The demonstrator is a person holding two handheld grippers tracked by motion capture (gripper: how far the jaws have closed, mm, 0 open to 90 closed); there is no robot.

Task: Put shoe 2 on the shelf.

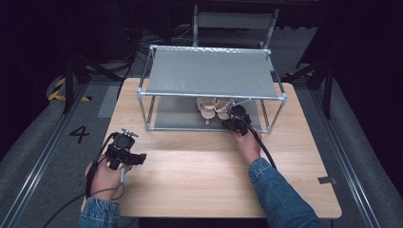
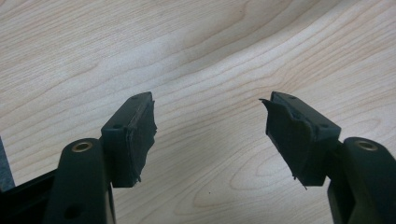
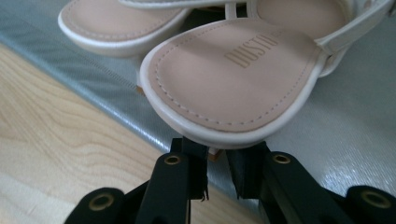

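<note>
The beige insole of the white-rimmed sandal (image 3: 233, 74), seen in the right gripper view, carries a stamped brand word that seems to read "DUSTO". In the high view, a black "4" (image 1: 79, 133) is painted on the grey floor (image 1: 57, 156) left of the desk.

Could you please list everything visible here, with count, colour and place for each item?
Sandals: two, cream with white straps, side by side on the rack's lower shelf; the right gripper's jaws close on the heel of the nearer one.
Shoe rack: one, silver frame with grey fabric shelves, at the table's far side.
Table: one, light wood.
Left gripper: black, open over bare table, near left.
Right gripper: black, at the rack's front.
Sleeves: two, blue denim.
</note>
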